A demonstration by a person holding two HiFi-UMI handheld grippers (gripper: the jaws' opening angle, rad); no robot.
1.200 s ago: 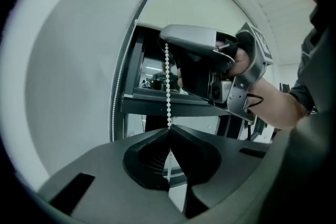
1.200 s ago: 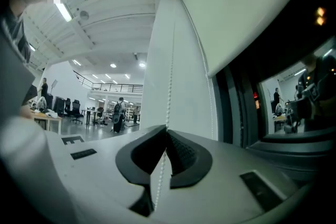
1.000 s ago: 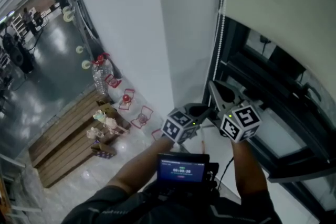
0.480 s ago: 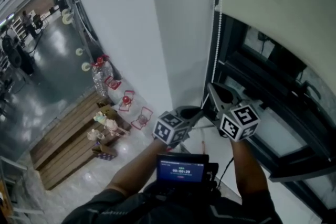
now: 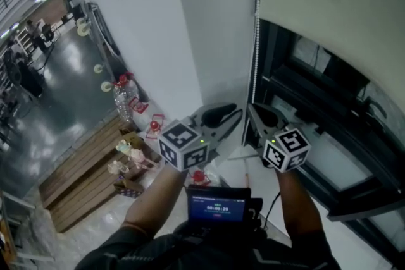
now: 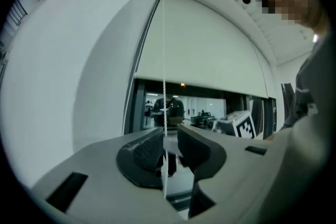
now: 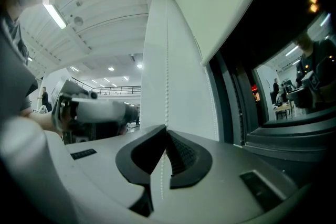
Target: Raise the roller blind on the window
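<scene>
**Blind part-way up, one gripper clamped on the chain**

From where I stand, the window (image 5: 329,112) fills the right side of the scene, its dark frame set against a white wall (image 5: 158,35). The roller blind (image 5: 329,3) hangs flat over the upper part of the window. Its bottom edge runs straight across the window, so its long axis lies level from side to side, and the fabric faces into the room. Below that edge the glass and frame are bare. I judge the blind partly raised, with a good stretch of fabric left to wind up before the window is clear.

The bead chain (image 5: 255,41) hangs at the left edge of the frame, just beside the wall. It is a thin white line whose long axis runs straight up and down.

Both grippers sit low on the chain, near each other and pointing roughly level toward the window. The right gripper (image 7: 166,134) has its jaws pressed together on the chain, which enters the closed pads from above and comes out below. The left gripper (image 6: 169,136) has just been opening its jaws. They now stand apart with the chain passing between them close to the left pad, and nothing is pinched.

To my eye, the right gripper anchors the chain while the left is free to take a fresh hold for the next pull.
</scene>
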